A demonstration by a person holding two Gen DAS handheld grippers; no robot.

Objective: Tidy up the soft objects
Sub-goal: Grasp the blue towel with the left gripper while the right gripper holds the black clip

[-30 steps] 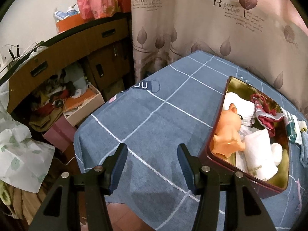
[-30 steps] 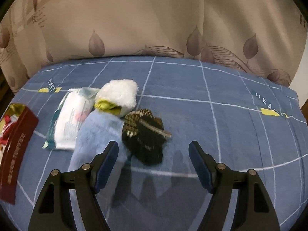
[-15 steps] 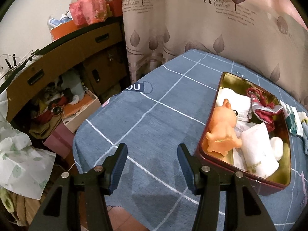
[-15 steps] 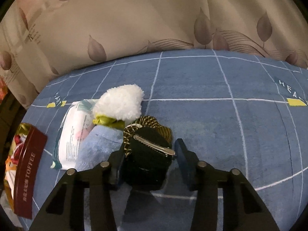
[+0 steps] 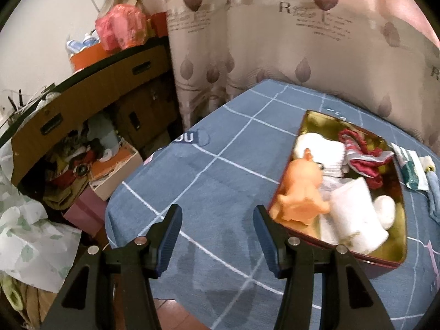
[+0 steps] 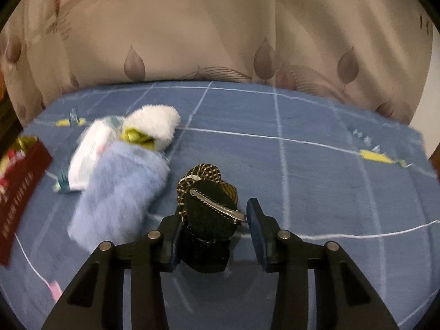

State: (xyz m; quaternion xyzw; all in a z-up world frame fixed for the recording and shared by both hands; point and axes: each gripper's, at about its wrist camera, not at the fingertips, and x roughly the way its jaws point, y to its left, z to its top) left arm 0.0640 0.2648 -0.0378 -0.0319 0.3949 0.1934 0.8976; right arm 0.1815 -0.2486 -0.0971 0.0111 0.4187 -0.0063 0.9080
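My right gripper (image 6: 213,220) is shut on a black and gold hair bow with a metal clip (image 6: 209,195) and holds it above the blue cloth. Left of it lie a light blue fluffy cloth (image 6: 121,189), a white fluffy toy (image 6: 154,123) and a wipes pack (image 6: 88,154). My left gripper (image 5: 217,228) is open and empty above the table's near left corner. To its right stands a red tin (image 5: 396,258) with gold inside, holding an orange toy (image 5: 299,192), white rolled cloths (image 5: 354,217) and a red and grey fabric piece (image 5: 363,159).
The table has a blue checked cloth (image 5: 209,176), backed by a leaf-print curtain (image 6: 220,33). Left of the table stand a brown cabinet (image 5: 90,101), cluttered boxes (image 5: 110,165) and a plastic bag (image 5: 30,233) on the floor. The tin's red side (image 6: 19,200) shows at the right wrist view's left edge.
My right gripper moved forward around the hair bow, closed on it and lifted it off the cloth. My left gripper shifted a little, so the tin sits more to the right.
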